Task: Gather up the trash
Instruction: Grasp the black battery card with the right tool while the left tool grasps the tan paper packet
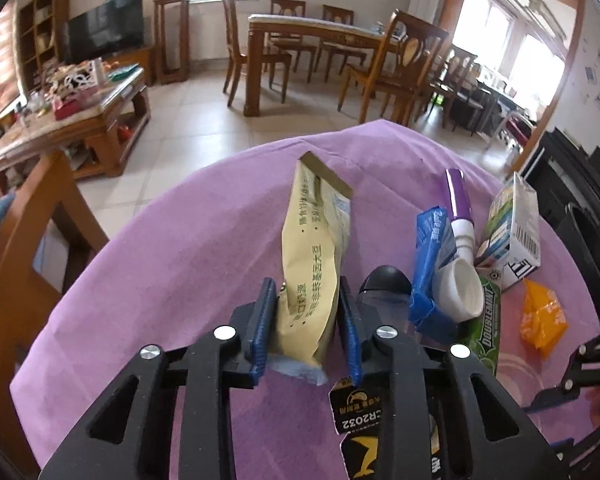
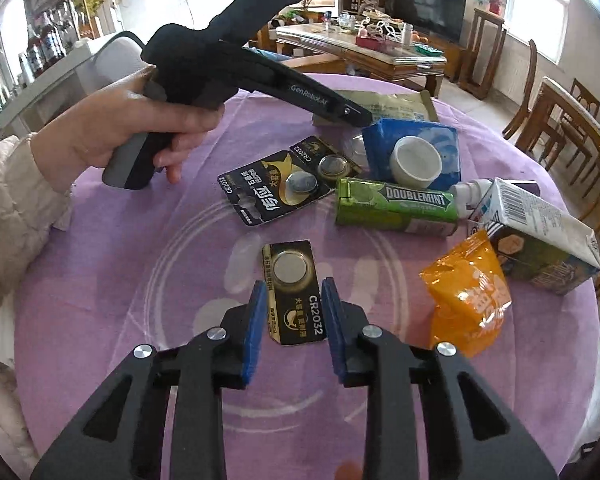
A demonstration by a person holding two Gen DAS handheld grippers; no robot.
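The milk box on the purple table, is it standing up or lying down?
Lying down. The carton rests on its long side on the purple tablecloth, next to the orange packet.

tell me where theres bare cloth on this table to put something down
Free: the purple tablecloth left of the single battery card, below the hand that holds the left gripper. Also the cloth left of the beige pouch. Crowded: the right half, where the gum pack, orange packet and carton bunch together.
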